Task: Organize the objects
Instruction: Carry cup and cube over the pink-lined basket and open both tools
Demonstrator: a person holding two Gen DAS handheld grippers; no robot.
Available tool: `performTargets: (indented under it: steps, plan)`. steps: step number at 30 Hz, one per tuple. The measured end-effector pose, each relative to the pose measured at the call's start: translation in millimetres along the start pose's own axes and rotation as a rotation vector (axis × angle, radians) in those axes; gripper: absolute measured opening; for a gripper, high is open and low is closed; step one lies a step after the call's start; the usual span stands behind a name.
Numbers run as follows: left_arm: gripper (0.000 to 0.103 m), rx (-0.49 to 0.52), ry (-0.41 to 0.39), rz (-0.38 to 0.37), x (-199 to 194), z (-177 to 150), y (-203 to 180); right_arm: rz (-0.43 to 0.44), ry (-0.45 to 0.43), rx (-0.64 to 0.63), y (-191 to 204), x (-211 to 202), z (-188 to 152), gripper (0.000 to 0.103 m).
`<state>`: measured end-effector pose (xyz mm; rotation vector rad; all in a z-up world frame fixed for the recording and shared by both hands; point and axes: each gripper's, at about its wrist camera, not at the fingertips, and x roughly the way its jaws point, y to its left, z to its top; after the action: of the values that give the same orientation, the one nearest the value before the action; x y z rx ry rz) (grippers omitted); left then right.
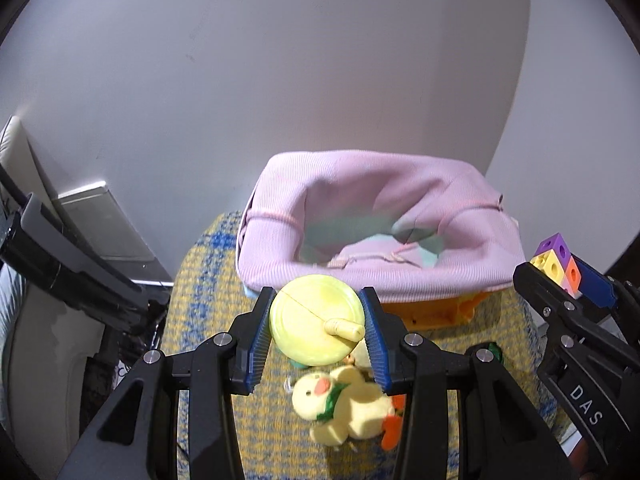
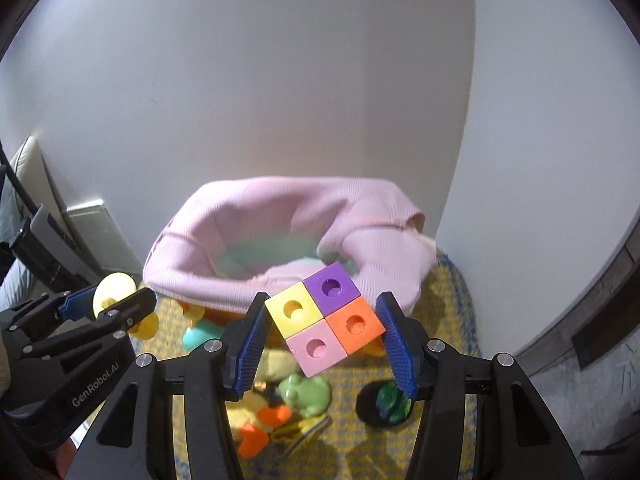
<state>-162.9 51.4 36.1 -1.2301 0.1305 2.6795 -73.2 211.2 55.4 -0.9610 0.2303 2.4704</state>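
pink cloth basket [image 1: 380, 240] on yellow-blue mat [image 1: 204, 280], mouth open, room inside. left gripper [image 1: 318, 330] clamped on yellow disc toy [image 1: 316, 322], just before basket's near rim. right gripper [image 2: 324, 320] clamped on four-colour block [image 2: 324, 318], also near rim, likely for dropping in. plush duck [image 1: 348, 404], green frog [image 2: 306, 394] lie before basket.

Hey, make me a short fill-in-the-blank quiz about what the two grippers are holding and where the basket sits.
1. The left gripper is shut on a pale yellow ____.
2. The block cluster held by the right gripper is made of ____ cubes: yellow, purple, orange and pink.
3. The basket beyond both grippers is lined with ____ fabric.
4. The plush duck lies on the mat, ____ the basket.

Missing words: disc; four; pink; outside
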Motion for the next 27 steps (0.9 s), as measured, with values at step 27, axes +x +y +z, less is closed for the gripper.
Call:
performTargets:
  steps: [27]
  plan:
    - [0.066,0.027,-0.001,-0.025,55,71,5,-0.025,0.037,0.0,-12,75,66,0.054]
